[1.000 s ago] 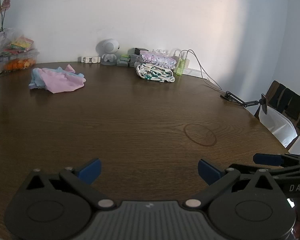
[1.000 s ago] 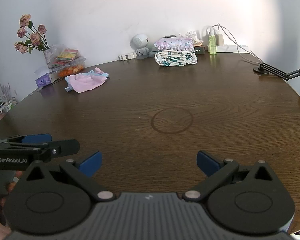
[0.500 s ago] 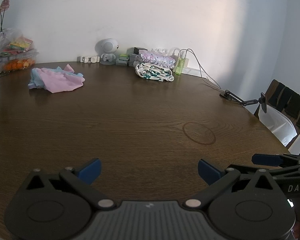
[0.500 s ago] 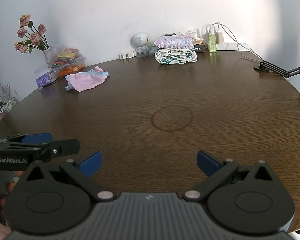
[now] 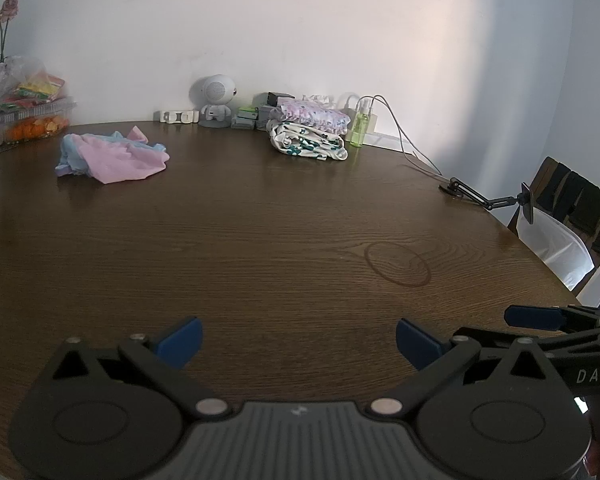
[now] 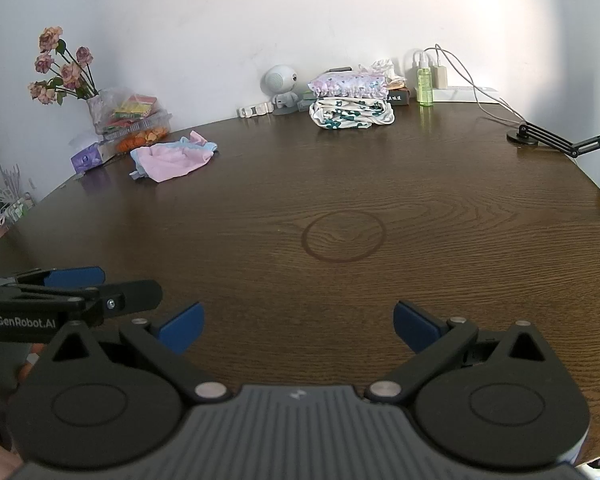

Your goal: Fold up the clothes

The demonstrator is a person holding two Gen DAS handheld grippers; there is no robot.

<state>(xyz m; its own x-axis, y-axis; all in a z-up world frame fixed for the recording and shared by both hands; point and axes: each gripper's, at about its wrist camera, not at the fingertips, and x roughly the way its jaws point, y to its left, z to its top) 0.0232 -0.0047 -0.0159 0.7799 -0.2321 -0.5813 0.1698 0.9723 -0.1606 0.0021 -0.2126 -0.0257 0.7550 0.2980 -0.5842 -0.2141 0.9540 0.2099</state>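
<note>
From the left wrist camera, the left gripper point(image 5: 298, 338) sits low over the near edge of the dark wooden table point(image 5: 260, 240), its blue-tipped fingers point(image 5: 180, 340) spread wide with nothing between them. At about ten o'clock from it, far across the table, lies a crumpled pink and light-blue garment point(image 5: 114, 156), loose and unfolded. At roughly twelve o'clock, against the white wall, a stack of folded clothes point(image 5: 308, 136) rests on the tabletop: a white piece with green print below, a pale floral piece on top. A small round white speaker figure point(image 5: 216, 98) stands just left of the stack, and a green spray bottle point(image 5: 359, 130) just right of it. A faint ring mark point(image 5: 398, 264) shows in the wood at one o'clock. The right gripper point(image 5: 540, 318) pokes in at three o'clock, seen edge-on.

From the right wrist camera, the right gripper point(image 6: 298, 322) also hangs over the near table edge point(image 6: 500, 240), fingers point(image 6: 416, 326) wide apart and empty. The ring mark point(image 6: 344, 236) lies straight ahead at twelve o'clock. The crumpled garment point(image 6: 174, 158) is at eleven o'clock, near a vase of dried roses point(image 6: 62, 66) and a clear box of snacks point(image 6: 136, 118). The folded stack point(image 6: 352, 102) sits at the far edge, just past twelve. The left gripper point(image 6: 74, 288) enters at nine o'clock, side-on. A black clamp arm point(image 6: 548, 140) stands at two o'clock.
</note>
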